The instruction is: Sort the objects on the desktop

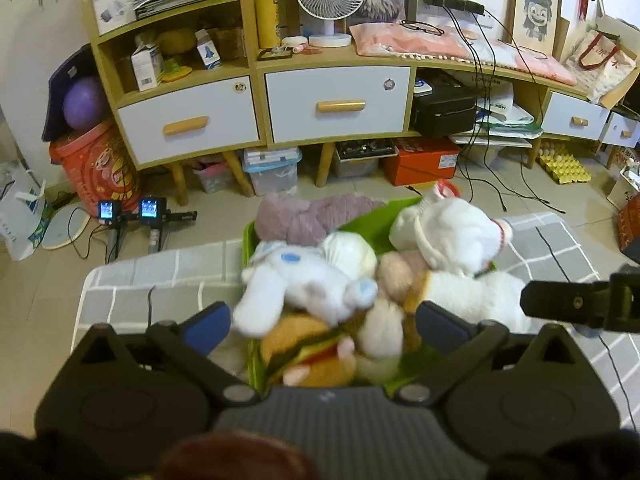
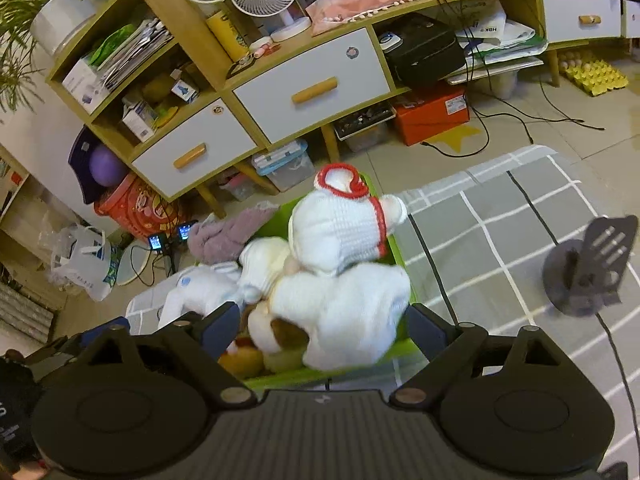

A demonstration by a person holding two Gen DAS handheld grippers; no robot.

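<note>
Fingers on the left gripper and right gripper gape empty above the green bin, plush toys probably already sorted there.

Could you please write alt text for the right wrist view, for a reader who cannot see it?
The open right tool hangs over a green bin heaped with plush toys, a big white plush uppermost. The bin stands on a grey checked mat, with a cluttered wooden cabinet behind.

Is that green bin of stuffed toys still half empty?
No, the green bin is heaped with plush toys that rise above its rim.
</note>
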